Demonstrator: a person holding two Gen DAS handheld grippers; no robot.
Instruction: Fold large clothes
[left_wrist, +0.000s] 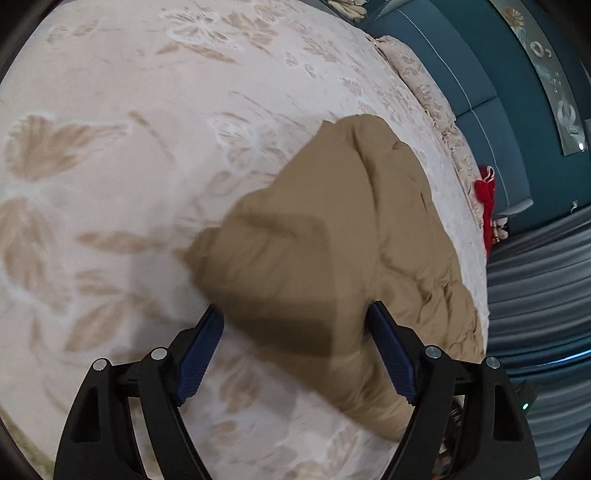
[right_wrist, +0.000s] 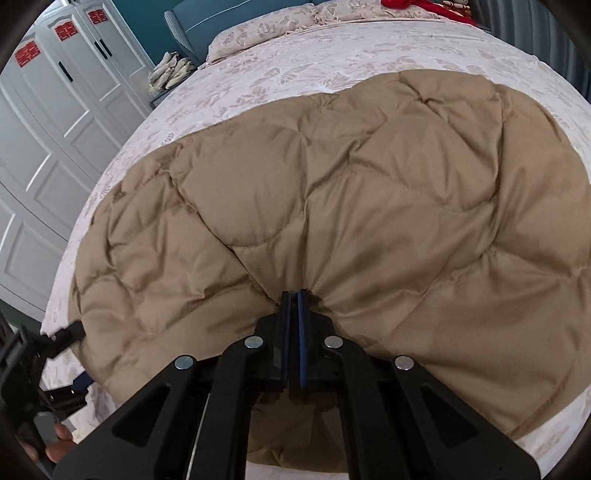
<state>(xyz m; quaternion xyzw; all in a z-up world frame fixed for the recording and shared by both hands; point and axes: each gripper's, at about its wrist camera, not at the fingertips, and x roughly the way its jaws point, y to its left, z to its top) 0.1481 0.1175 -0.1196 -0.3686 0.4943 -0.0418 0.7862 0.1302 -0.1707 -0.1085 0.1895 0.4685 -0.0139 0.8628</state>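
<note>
Clamped tight, my right gripper pinches the near edge of the tan quilted garment spread across the bed. My left gripper gapes wide over its left corner, holding nothing; I should pinch that corner squarely before lifting.

Seen around the bed: floral cream bedspread, matching pillow, teal headboard, white wardrobe doors with red paper emblems, grey curtains, red cloth.
</note>
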